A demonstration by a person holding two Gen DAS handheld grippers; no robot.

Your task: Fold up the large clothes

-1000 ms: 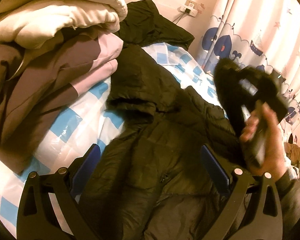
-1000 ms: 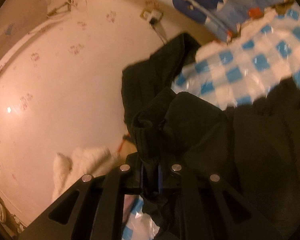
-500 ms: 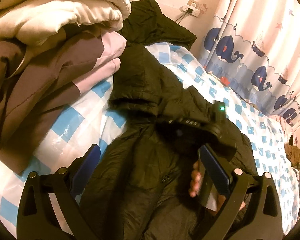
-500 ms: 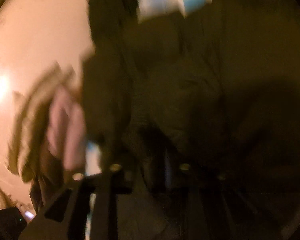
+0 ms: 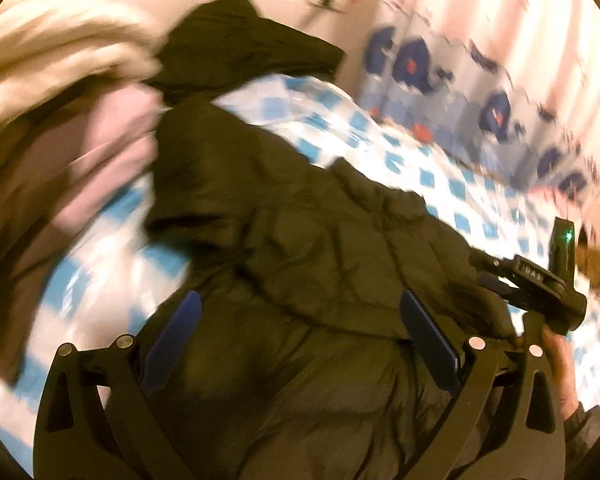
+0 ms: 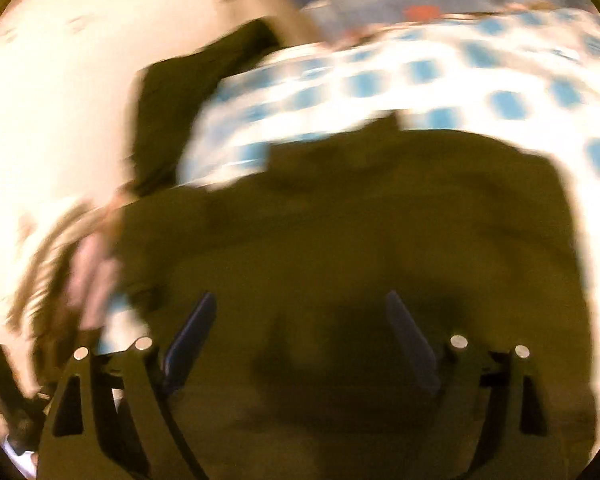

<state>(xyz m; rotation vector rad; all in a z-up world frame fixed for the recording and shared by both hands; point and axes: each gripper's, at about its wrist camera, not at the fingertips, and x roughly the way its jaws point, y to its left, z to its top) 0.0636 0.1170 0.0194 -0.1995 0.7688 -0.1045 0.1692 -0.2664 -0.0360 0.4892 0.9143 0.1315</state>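
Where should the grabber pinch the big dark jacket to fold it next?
Probably the hood. It sticks out past the jacket onto the checked sheet, so its edge is free. Come from the far end with the open left gripper and pinch that edge to fold it back over the body.

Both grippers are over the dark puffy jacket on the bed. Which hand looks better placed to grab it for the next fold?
Probably the left. The left gripper hangs wide open over the jacket where the folded-over sleeve ends. The right gripper, jaws opening with nothing between them, sits at the jacket's far side.

dark jacket on checked sheet
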